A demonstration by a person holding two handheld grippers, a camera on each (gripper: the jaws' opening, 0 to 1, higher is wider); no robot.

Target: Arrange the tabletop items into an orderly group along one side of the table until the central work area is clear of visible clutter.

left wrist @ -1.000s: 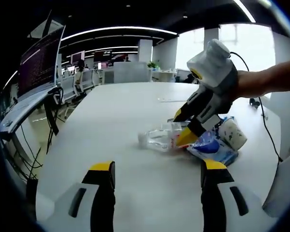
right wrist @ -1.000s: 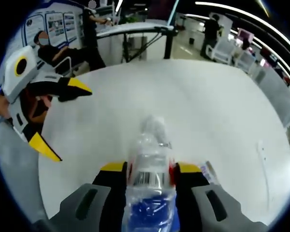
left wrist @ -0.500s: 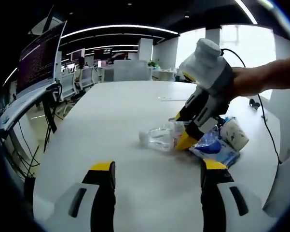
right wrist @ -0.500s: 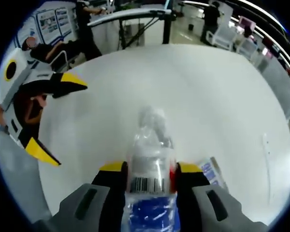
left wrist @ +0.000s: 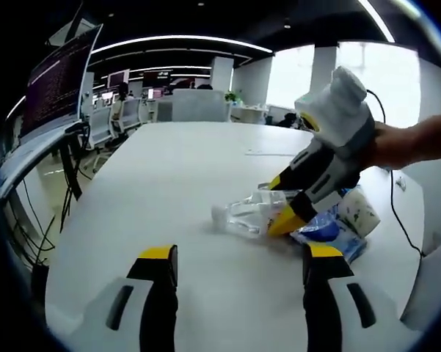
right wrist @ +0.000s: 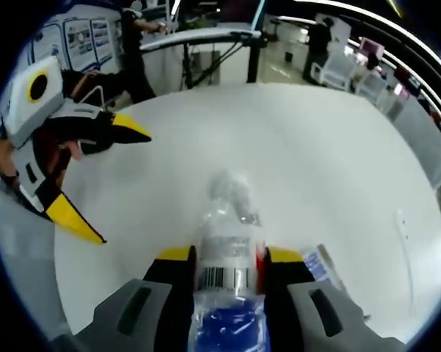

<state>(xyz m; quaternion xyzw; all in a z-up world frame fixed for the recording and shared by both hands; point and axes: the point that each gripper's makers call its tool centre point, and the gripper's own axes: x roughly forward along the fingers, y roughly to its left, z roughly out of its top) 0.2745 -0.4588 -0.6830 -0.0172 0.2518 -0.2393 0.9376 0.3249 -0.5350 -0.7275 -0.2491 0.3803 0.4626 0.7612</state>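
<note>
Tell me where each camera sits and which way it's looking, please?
Left gripper view: rides on the left gripper, looking along its open jaws across the white table at the right gripper clamping a clear plastic bottle; a person's hand shows.
Right gripper view: rides on the right gripper, looking along the bottle between its jaws over the table; the left gripper enters from the left.
Both views share the bottle, the table and both grippers.

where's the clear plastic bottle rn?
The clear plastic bottle lies on its side on the white table, between the right gripper's jaws; in the left gripper view it sits right of centre, beside the blue-and-white packet.
</note>
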